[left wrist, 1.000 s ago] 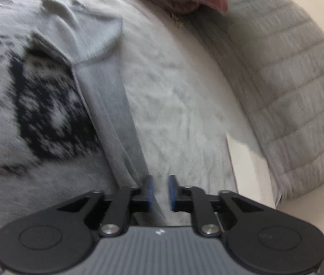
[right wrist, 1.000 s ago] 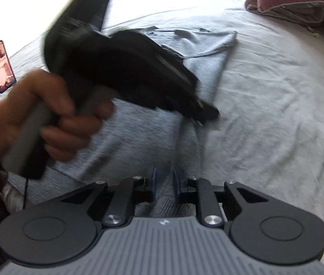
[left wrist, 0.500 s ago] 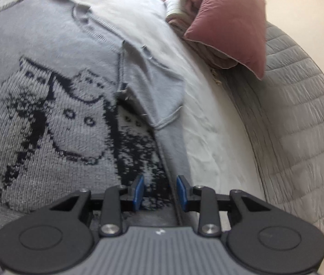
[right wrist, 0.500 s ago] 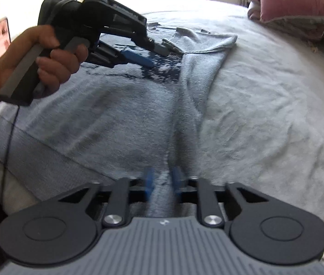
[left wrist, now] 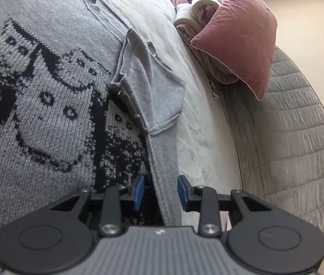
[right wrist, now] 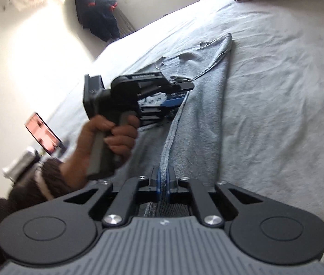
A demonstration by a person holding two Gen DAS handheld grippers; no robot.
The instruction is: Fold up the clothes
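Right gripper pinches the sweater's folded edge; left gripper spread around that edge, on the bed

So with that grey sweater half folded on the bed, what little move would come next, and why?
Probably close the left hand-held gripper on the folded grey knitted cat-pattern sweater edge. Its jaws are open astride that edge, while the right hand-held gripper is shut on the hem, so both could then lift together.

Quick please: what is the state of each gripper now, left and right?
Left gripper: open, its jaws on either side of the grey sweater's folded edge.
Right gripper: shut on the sweater's edge.
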